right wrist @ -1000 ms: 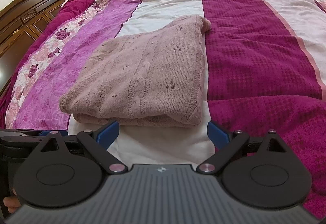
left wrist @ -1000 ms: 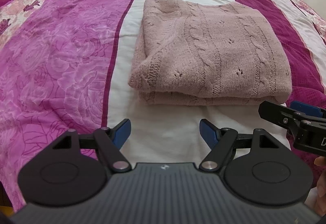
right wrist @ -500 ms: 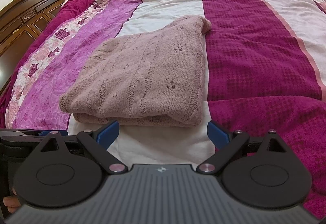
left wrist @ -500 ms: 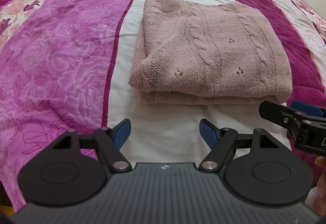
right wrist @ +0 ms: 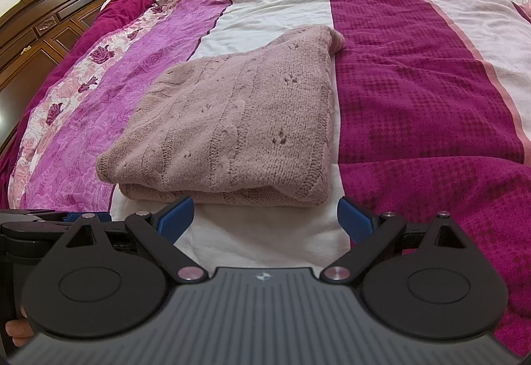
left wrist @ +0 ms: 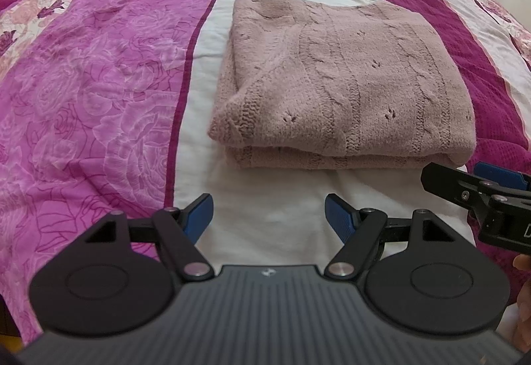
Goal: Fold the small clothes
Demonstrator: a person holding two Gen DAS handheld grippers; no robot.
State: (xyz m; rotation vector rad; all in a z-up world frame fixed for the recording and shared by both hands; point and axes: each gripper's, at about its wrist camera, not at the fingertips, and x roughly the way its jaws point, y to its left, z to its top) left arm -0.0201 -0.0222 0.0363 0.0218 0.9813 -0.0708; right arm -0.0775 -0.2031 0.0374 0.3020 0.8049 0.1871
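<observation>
While both tools hang over the near edge of the bed:
Sweater [left wrist: 345, 79]: pink knit, folded flat on the bedspread's [left wrist: 99, 93] white stripe, its right edge apparently reaching the dark magenta band.
Left gripper [left wrist: 268, 215]: jaws apart, nothing between them, just short of the sweater.
Right gripper [right wrist: 265, 220]: jaws apart, holding nothing, near the fold.

Left wrist: I look down, near the sweater [left wrist: 345, 83].
Right wrist: likewise, from the right.
Shared: sweater, bedspread [right wrist: 415, 93].
</observation>
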